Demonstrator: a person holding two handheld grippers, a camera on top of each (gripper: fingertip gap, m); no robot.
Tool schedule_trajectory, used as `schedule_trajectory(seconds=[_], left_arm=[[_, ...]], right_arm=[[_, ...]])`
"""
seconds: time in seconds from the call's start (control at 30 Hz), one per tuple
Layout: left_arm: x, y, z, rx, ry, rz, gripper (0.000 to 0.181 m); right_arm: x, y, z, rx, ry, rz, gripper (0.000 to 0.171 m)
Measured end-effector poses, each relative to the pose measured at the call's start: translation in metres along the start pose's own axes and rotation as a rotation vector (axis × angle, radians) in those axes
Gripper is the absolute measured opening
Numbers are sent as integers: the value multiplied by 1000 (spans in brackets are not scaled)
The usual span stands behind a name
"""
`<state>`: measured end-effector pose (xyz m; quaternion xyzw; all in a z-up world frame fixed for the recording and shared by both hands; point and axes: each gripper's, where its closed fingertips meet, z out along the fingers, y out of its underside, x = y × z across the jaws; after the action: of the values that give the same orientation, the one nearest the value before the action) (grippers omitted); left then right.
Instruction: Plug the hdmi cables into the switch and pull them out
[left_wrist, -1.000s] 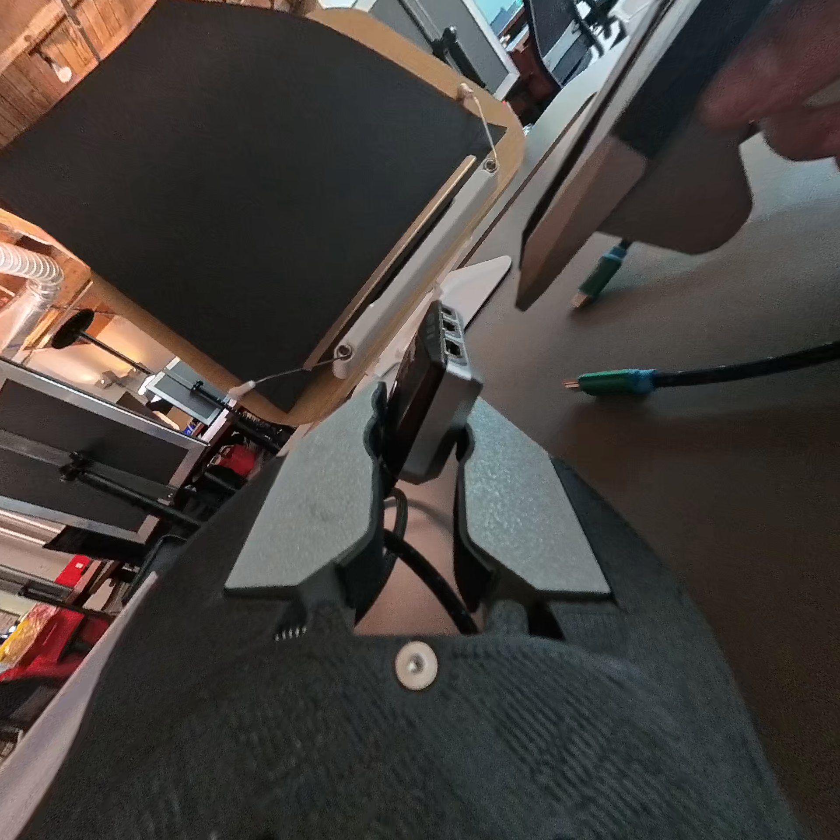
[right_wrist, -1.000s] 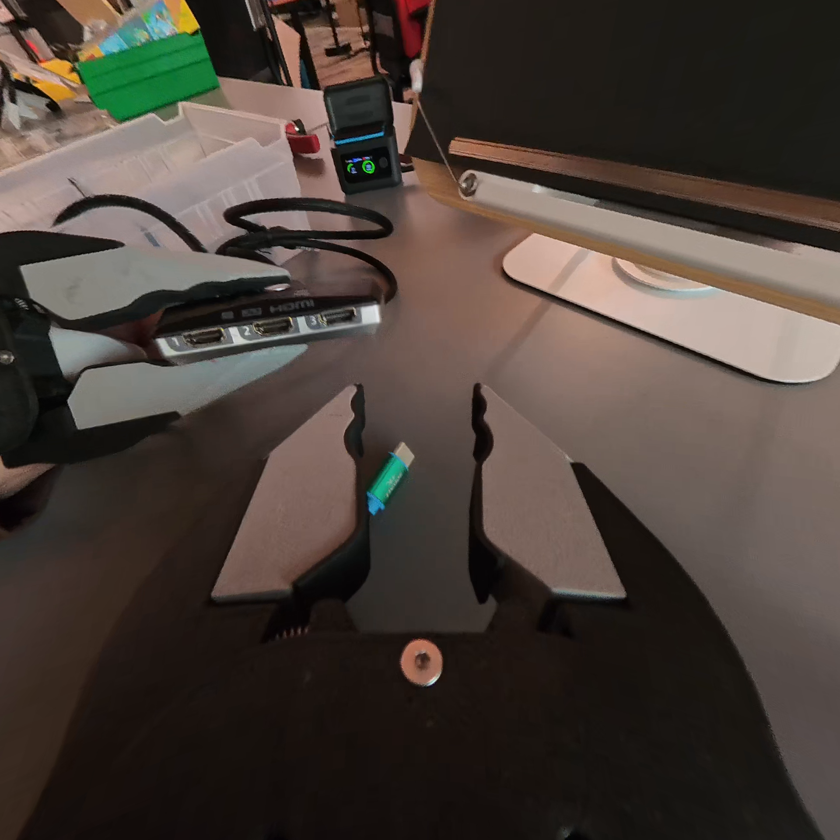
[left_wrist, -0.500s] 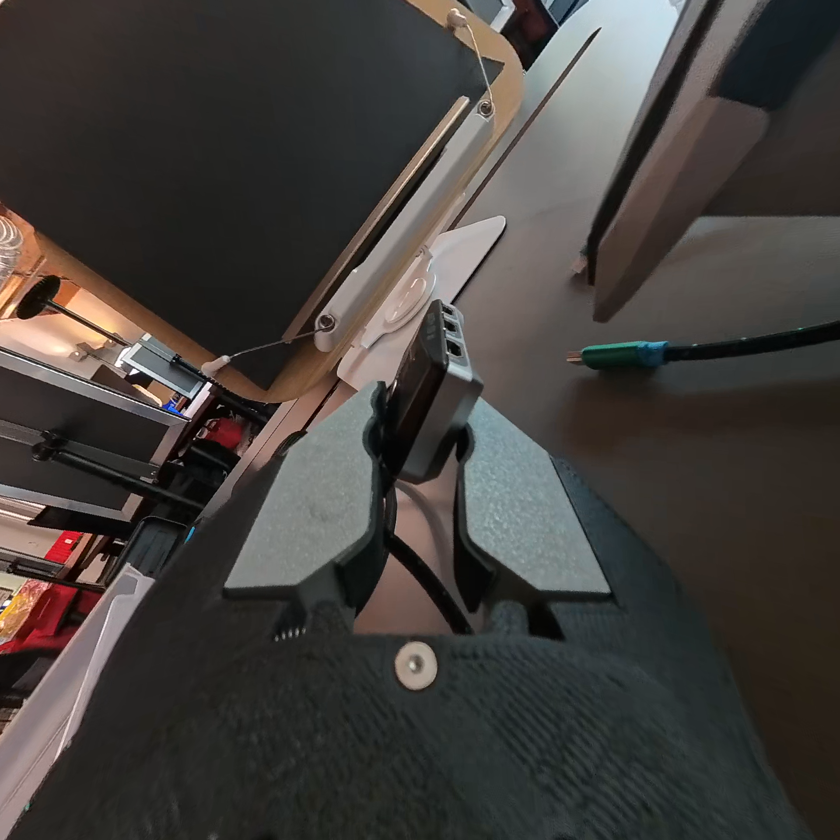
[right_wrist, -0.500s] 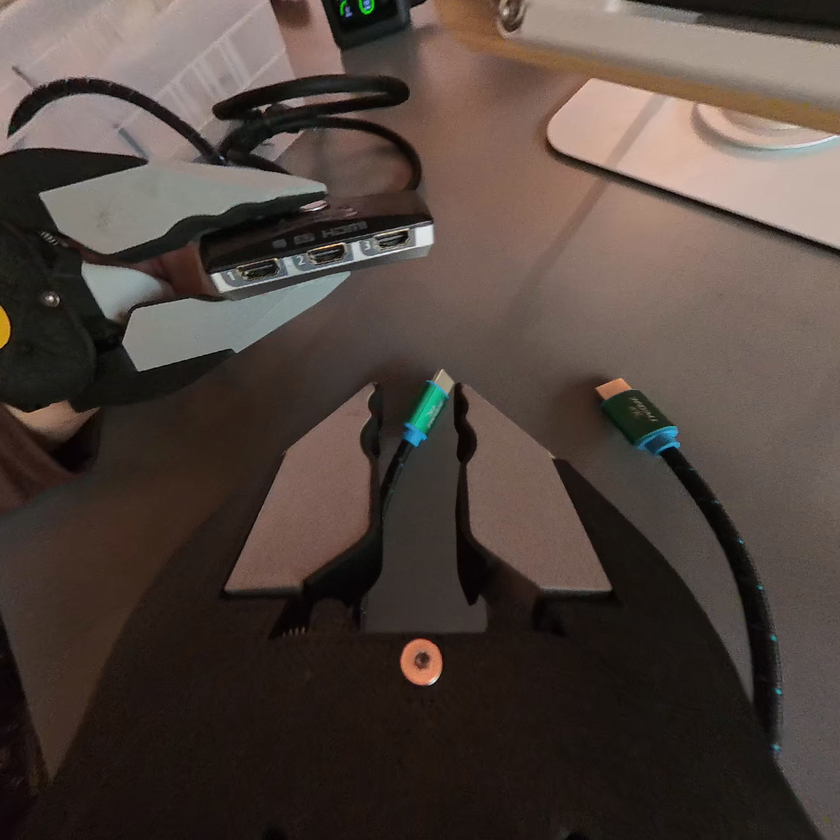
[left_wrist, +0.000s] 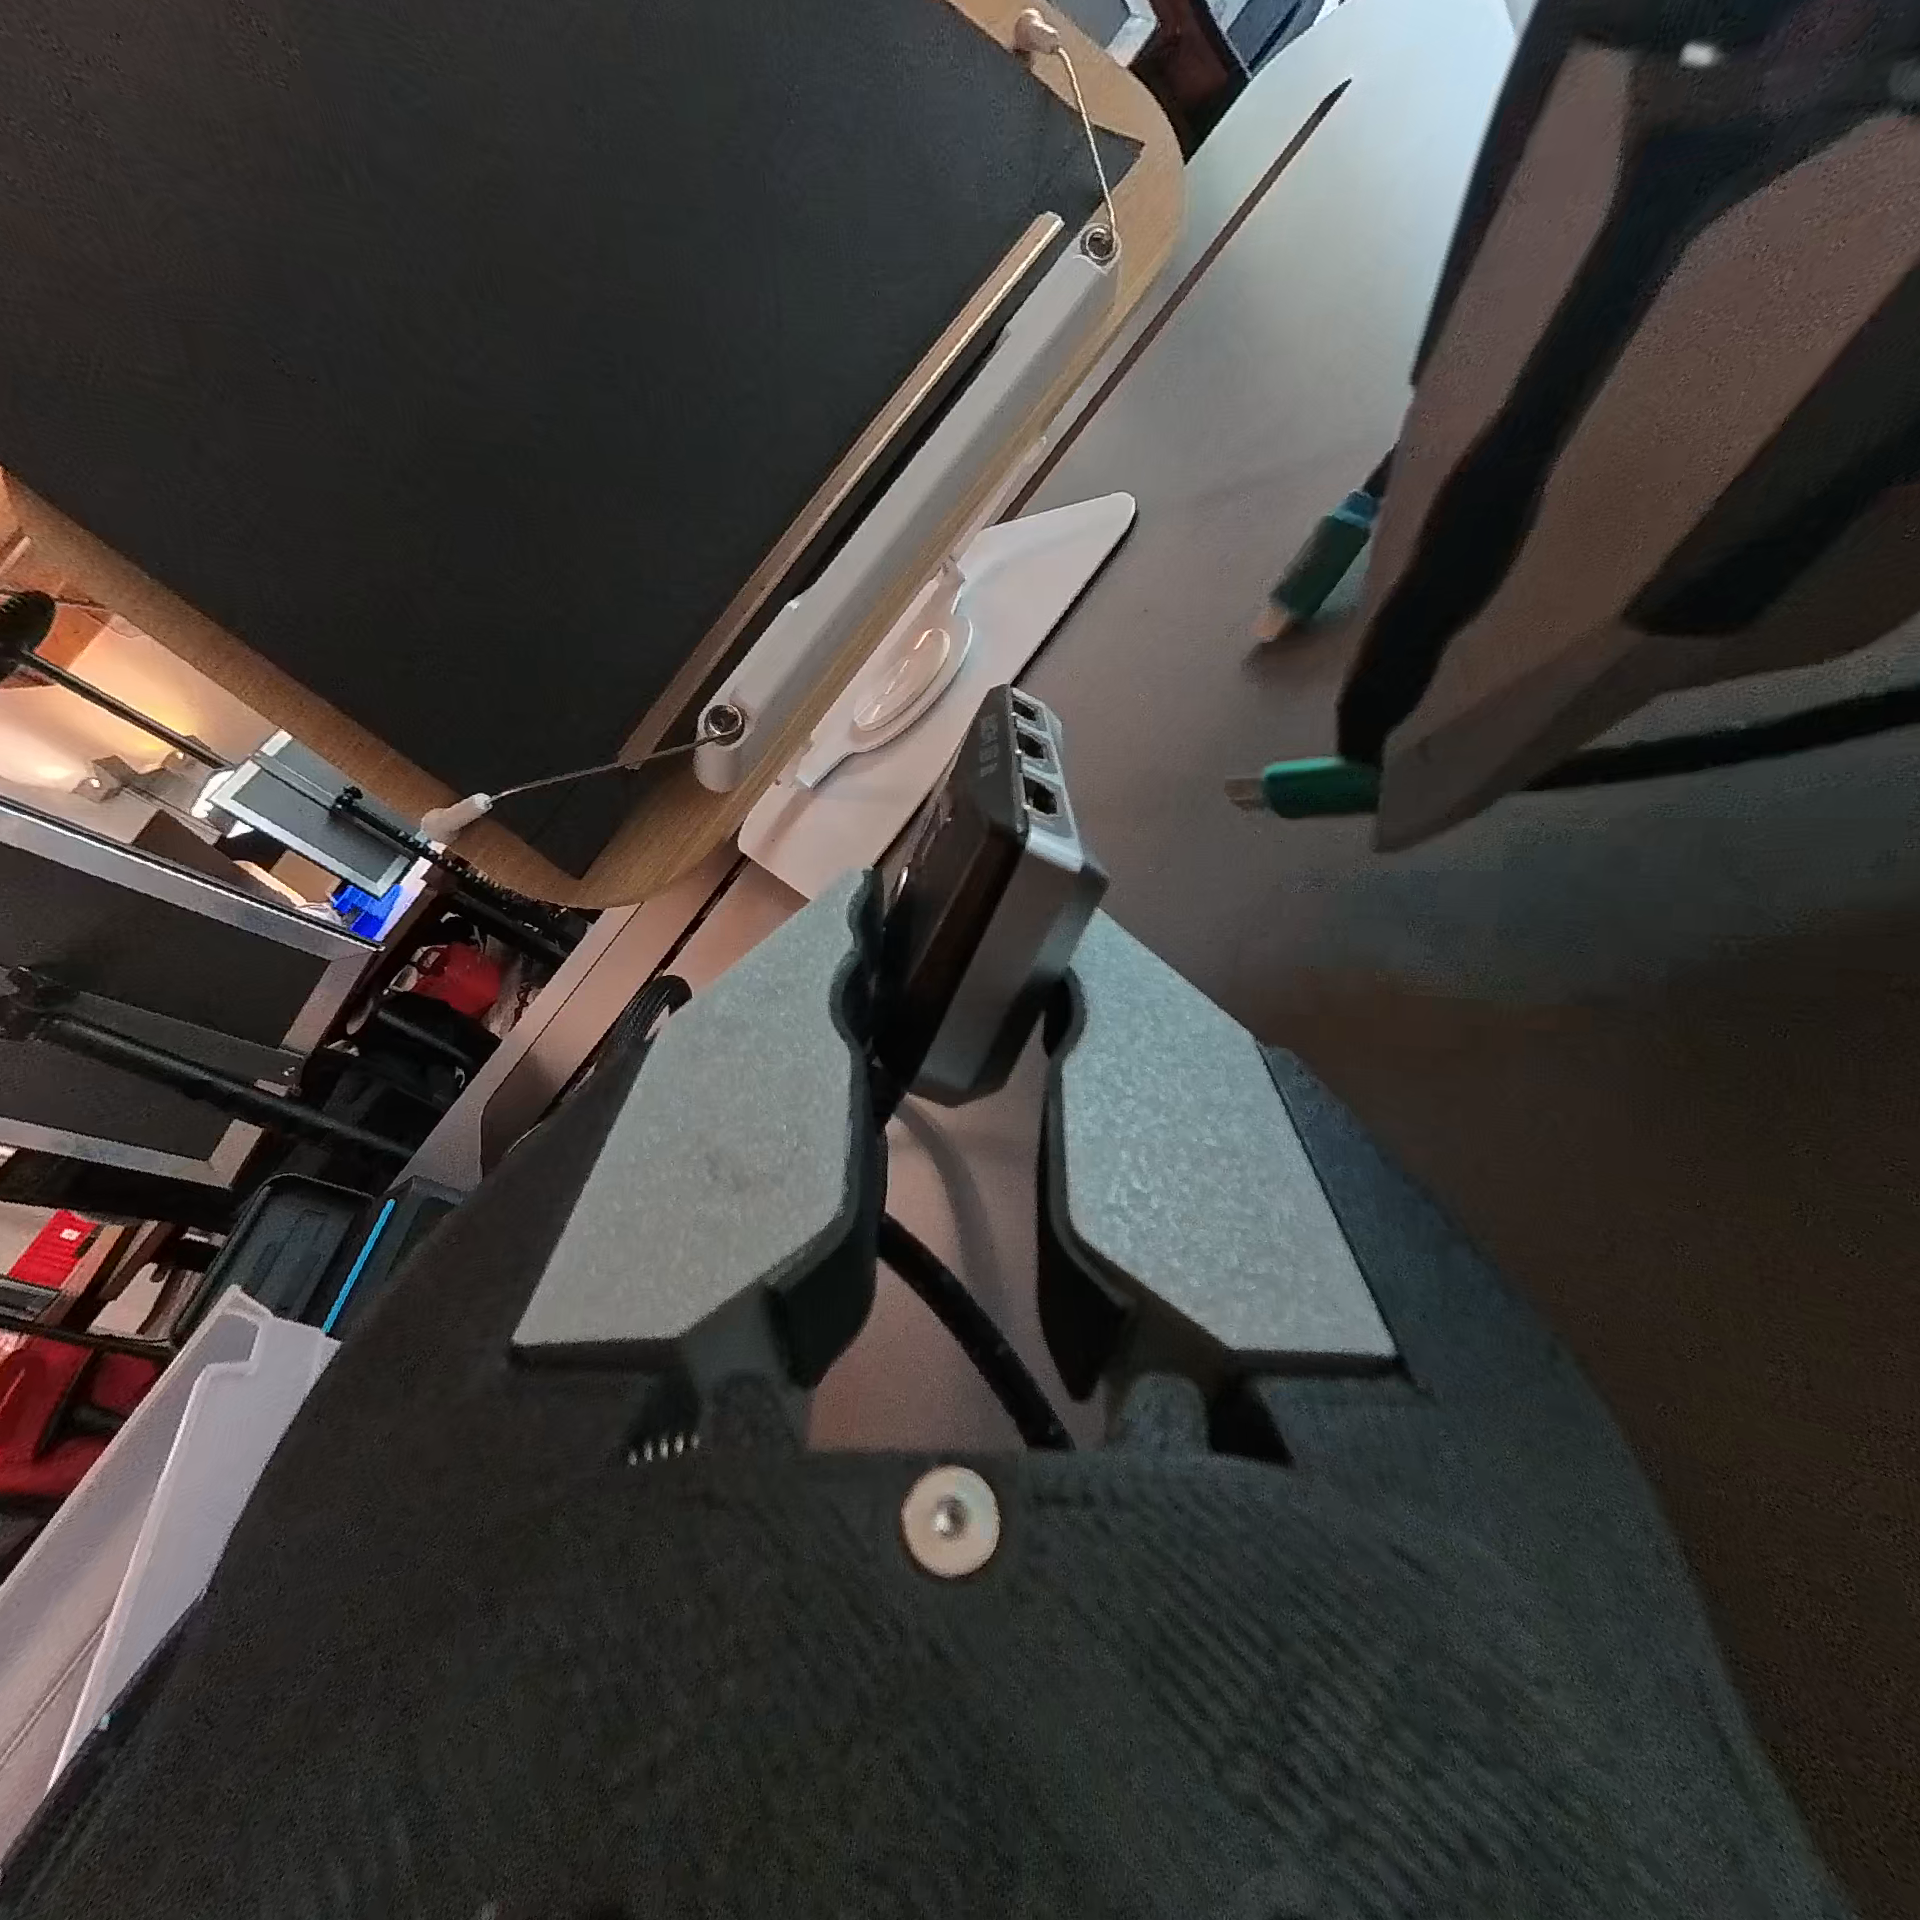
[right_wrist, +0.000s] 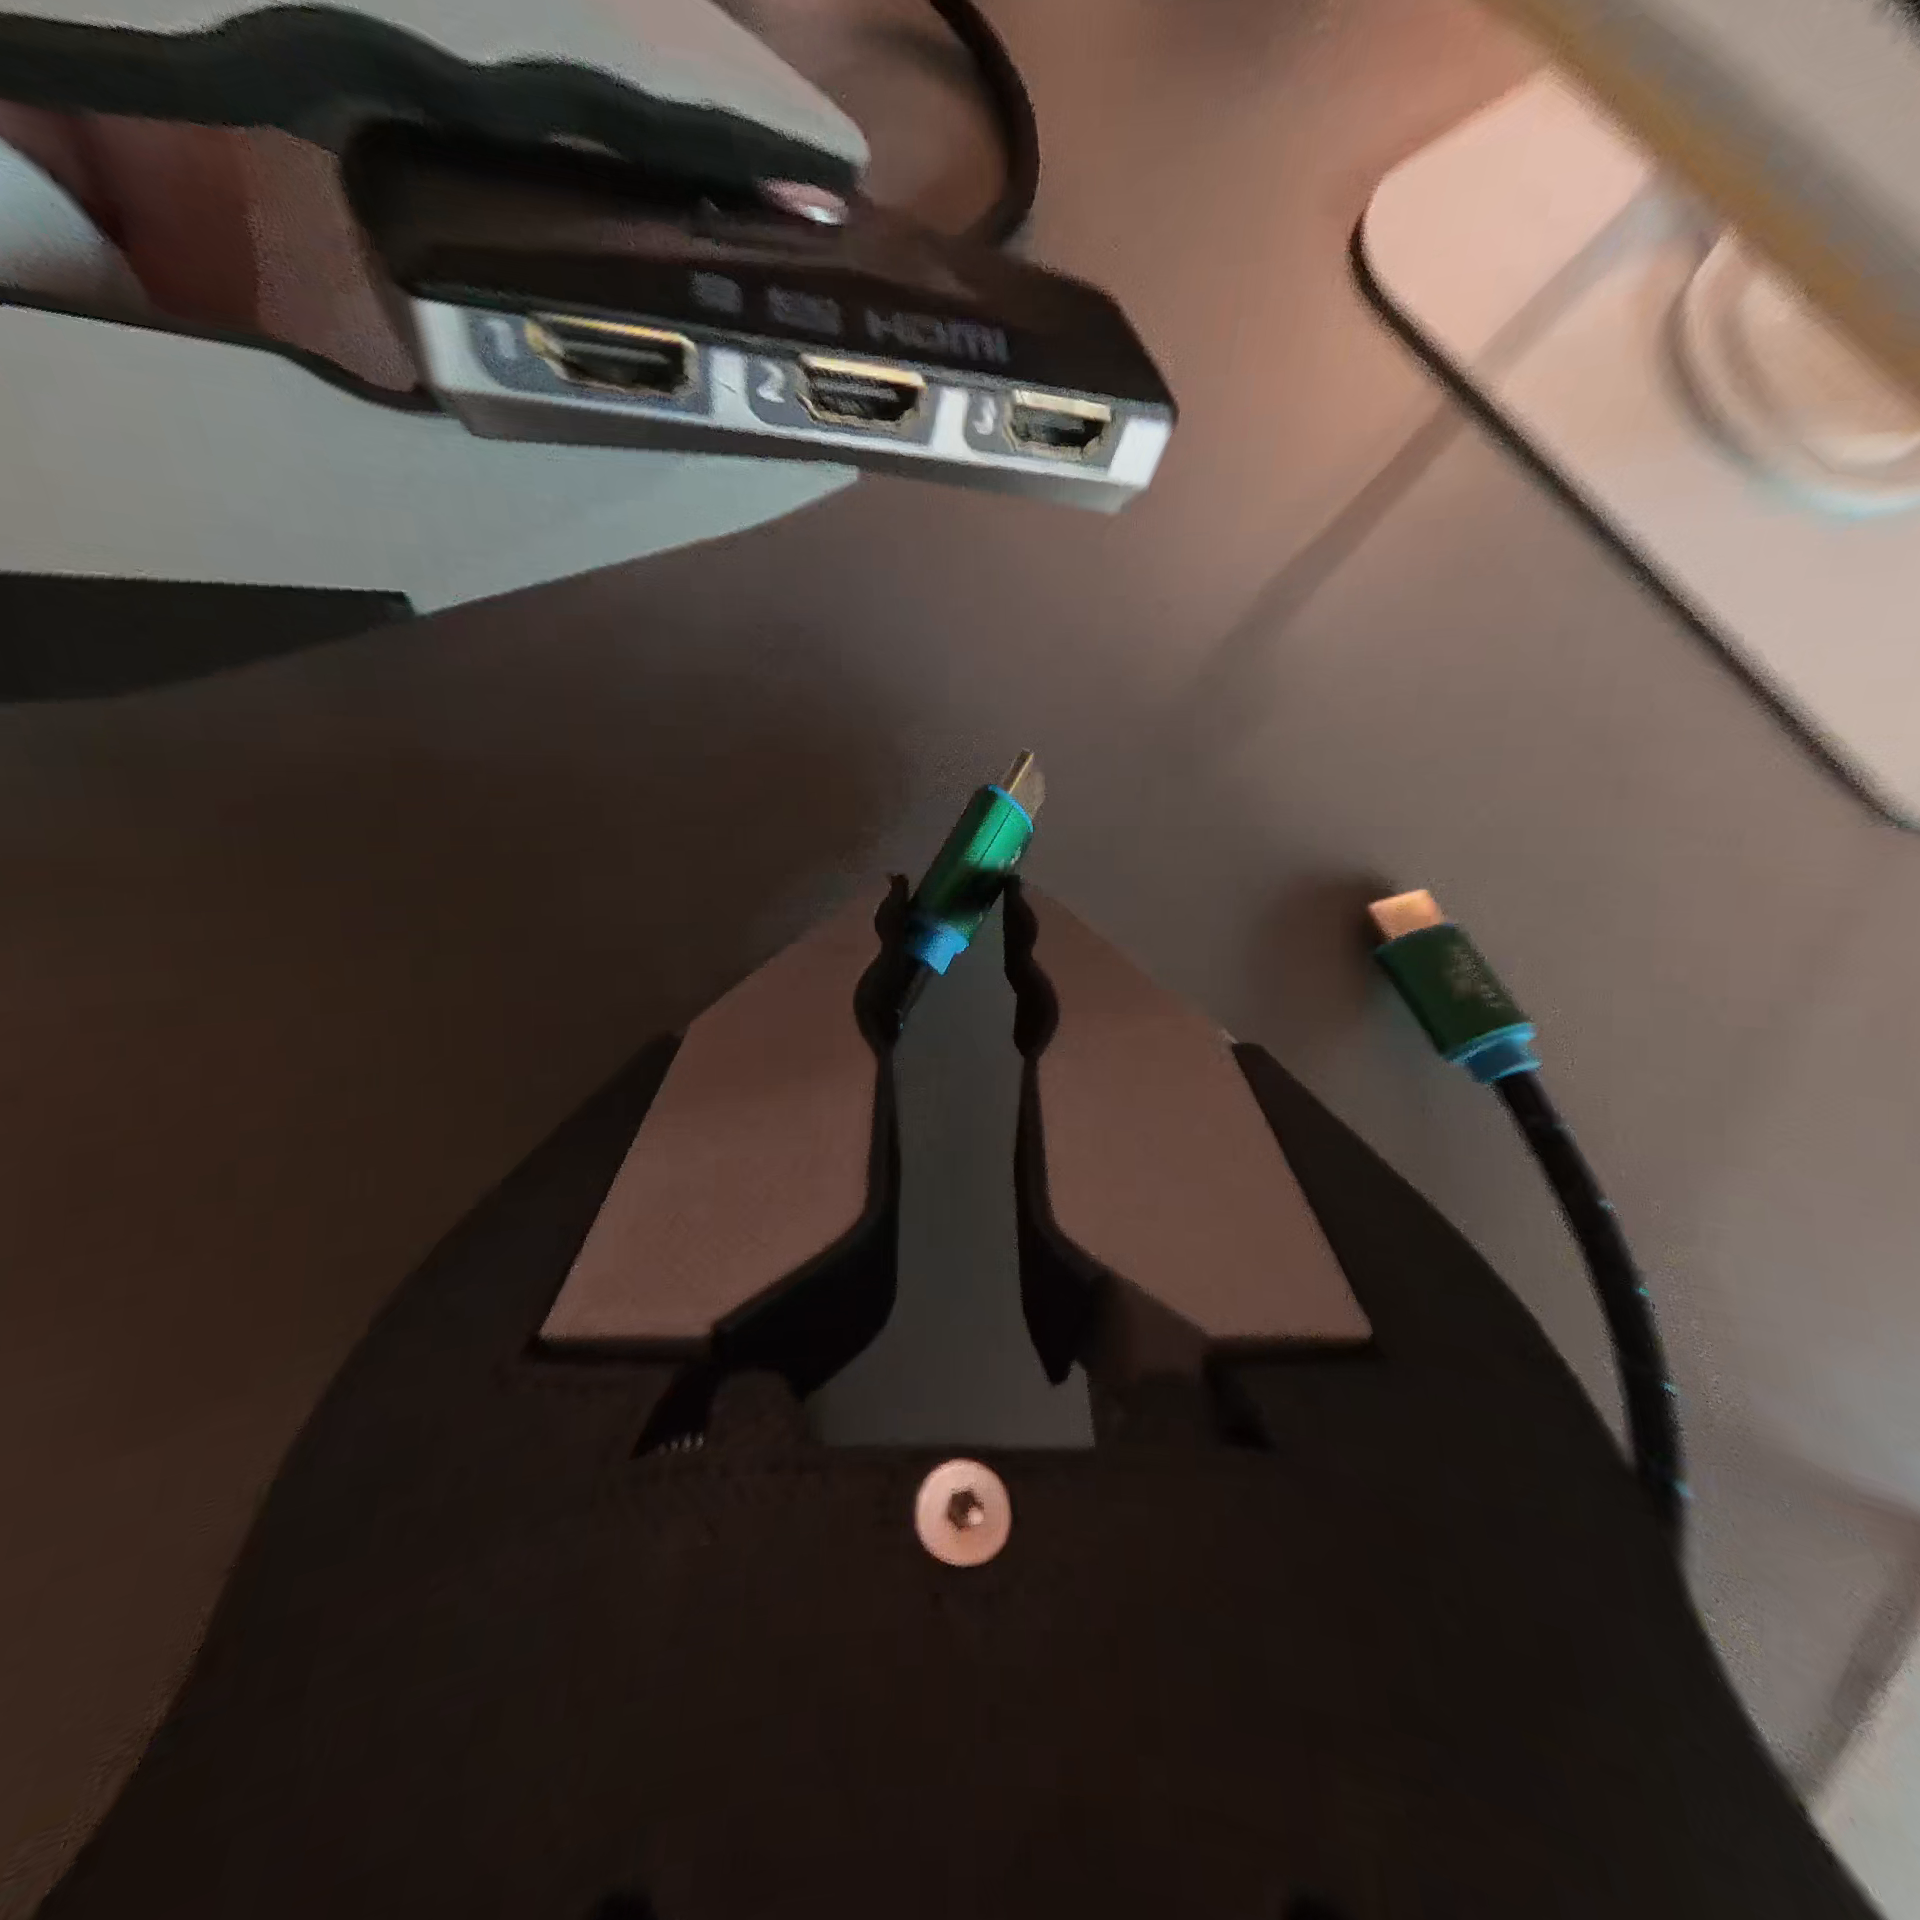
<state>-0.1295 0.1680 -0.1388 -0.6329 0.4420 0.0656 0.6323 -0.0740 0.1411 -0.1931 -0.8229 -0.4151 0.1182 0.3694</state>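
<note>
My left gripper (left_wrist: 966, 956) is shut on the dark HDMI switch (left_wrist: 997, 862) and holds it above the dark table. In the right wrist view the switch (right_wrist: 790, 395) shows three empty ports facing my right gripper (right_wrist: 951, 904). That gripper is shut on a green HDMI plug (right_wrist: 977, 842) at its blue collar, with the tip pointing up towards the switch, still apart from it. A second green plug (right_wrist: 1449, 987) lies on the table to the right. In the left wrist view the right gripper's fingers (left_wrist: 1662, 364) loom at the upper right, with the held plug (left_wrist: 1320, 561) and the lying plug (left_wrist: 1309, 784).
A monitor with a black screen (left_wrist: 520, 364) stands on a white base (left_wrist: 1039, 561), which also shows at the upper right of the right wrist view (right_wrist: 1662, 364). The switch's own black cable (left_wrist: 966, 1340) trails back between my left fingers. A white bin (left_wrist: 156, 1507) sits at the far left. Spacing between my two grippers at the tips: around 9 cm.
My right gripper has shut on the first green plug, lifted it off the table and moved closer to the switch. My left gripper still holds the switch, nearly unmoved.
</note>
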Motion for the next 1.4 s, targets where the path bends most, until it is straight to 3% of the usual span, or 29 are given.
schedule_trajectory(seconds=[0.17,0.33,1.4], left_arm=[[-1,0,0,2,-9,4,28],[-2,-1,-1,6,-10,3,28],[-2,-3,-2,14,-11,-6,28]], right_arm=[[5,-19,-15,91,119,-204,9],[3,-32,-27,197,65,-133,8],[5,-33,-24,218,32,-52,8]])
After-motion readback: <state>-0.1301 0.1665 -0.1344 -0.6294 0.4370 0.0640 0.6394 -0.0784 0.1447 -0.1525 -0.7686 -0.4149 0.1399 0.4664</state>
